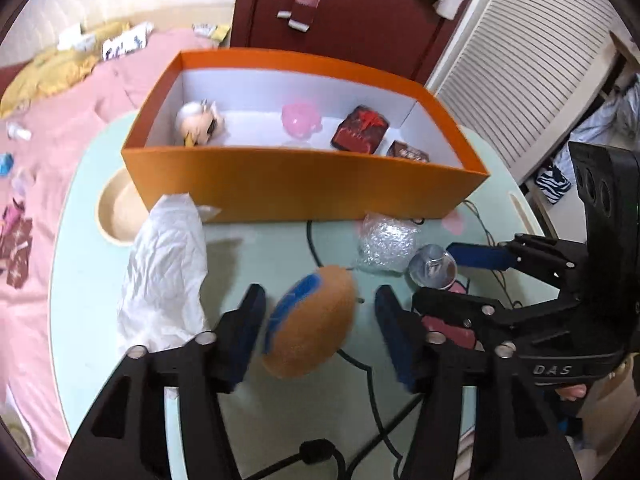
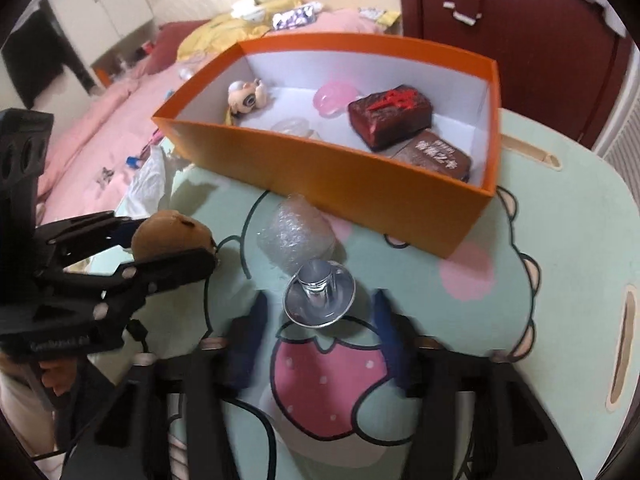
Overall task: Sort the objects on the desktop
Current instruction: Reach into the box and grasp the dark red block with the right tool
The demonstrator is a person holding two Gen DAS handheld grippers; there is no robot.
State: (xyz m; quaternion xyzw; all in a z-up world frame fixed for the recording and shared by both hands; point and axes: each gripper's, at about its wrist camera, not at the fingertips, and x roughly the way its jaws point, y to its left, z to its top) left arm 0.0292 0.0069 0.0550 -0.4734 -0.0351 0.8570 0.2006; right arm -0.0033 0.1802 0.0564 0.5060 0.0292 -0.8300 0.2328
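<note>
A brown plush ball with a blue patch (image 1: 310, 322) lies on the mint table between the open fingers of my left gripper (image 1: 318, 320); the fingers stand beside it, apart from it. It also shows in the right wrist view (image 2: 172, 234). A shiny silver dish with a stem (image 2: 319, 295) sits just ahead of my open right gripper (image 2: 320, 320), and shows in the left wrist view (image 1: 433, 267). A bubble-wrap wad (image 2: 295, 236) lies behind it. The orange box (image 1: 304, 184) holds a doll head (image 1: 200, 122), a pink cup (image 1: 300, 120) and two dark red blocks (image 2: 390, 114).
A crumpled white tissue (image 1: 164, 272) lies left of the plush ball. A beige bowl (image 1: 116, 212) sits by the box's left corner. A black cable (image 1: 360, 364) runs over the table. A pink bed (image 1: 60, 120) lies beyond the table's left edge.
</note>
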